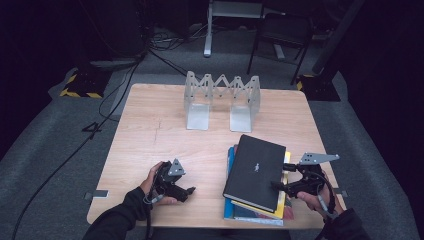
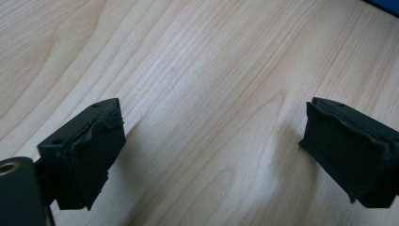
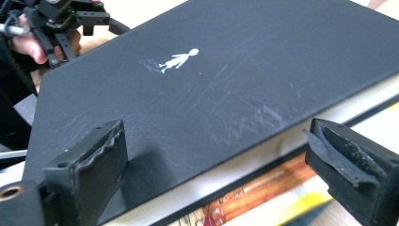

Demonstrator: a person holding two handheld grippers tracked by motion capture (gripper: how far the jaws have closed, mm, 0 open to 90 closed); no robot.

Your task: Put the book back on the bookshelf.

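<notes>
Black hardcover book [image 1: 255, 172] is lying atop the lower-right book stack [image 1: 256, 210], right gripper [image 1: 281, 186] gaping astride its edge, left gripper [image 1: 189, 192] idling open; a shallow bite is probably risking slippage.

Grey carpet floor [image 1: 55, 135], dark room, black chair [image 1: 281, 31], trailing cables [image 1: 112, 92]

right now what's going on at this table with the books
A person sits at a wooden table with a two-jaw gripper in each hand. The right gripper is at the edge of a black book that tops a small stack of books; its jaws stand open astride the book's edge, one over the cover and one off the side, not pressing on it. The left gripper rests open over bare wood, holding nothing. An empty metal book rack stands at the far side of the table.
</notes>
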